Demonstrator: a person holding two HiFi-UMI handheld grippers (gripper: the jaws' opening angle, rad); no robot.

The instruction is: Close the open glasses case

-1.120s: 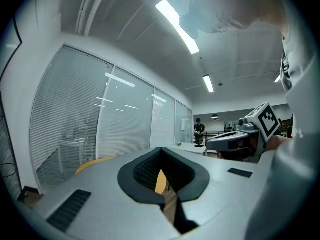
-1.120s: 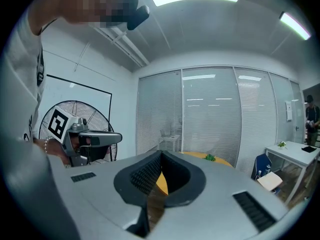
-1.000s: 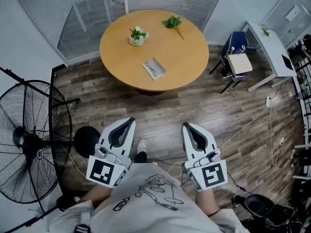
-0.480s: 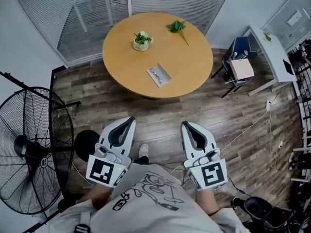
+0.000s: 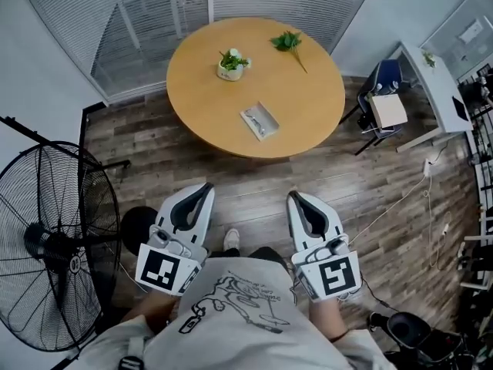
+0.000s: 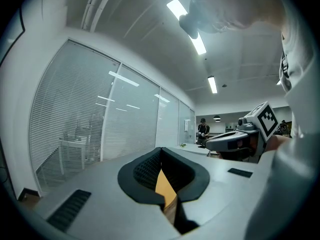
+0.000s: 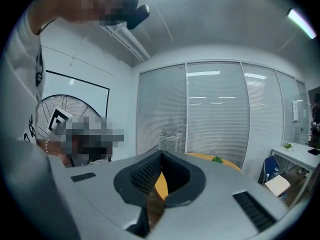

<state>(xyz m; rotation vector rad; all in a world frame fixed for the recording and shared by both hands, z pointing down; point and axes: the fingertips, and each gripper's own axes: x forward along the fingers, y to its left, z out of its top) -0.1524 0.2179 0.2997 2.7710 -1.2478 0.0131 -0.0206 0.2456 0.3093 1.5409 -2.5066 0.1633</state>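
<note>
Shifted slightly rightward in the head view, glasses case [image 5: 259, 121] lies open on counter [image 5: 308, 106]. Well short of the counter, left claw [image 5: 206, 188] and right claw [image 5: 293, 197] are pressed together, empty.

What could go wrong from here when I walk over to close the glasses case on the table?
The glasses case lies loose toward the near edge of the round table, so a push on its lid might slide it off. On the right, cables trail across the floor, a possible trip hazard.
</note>
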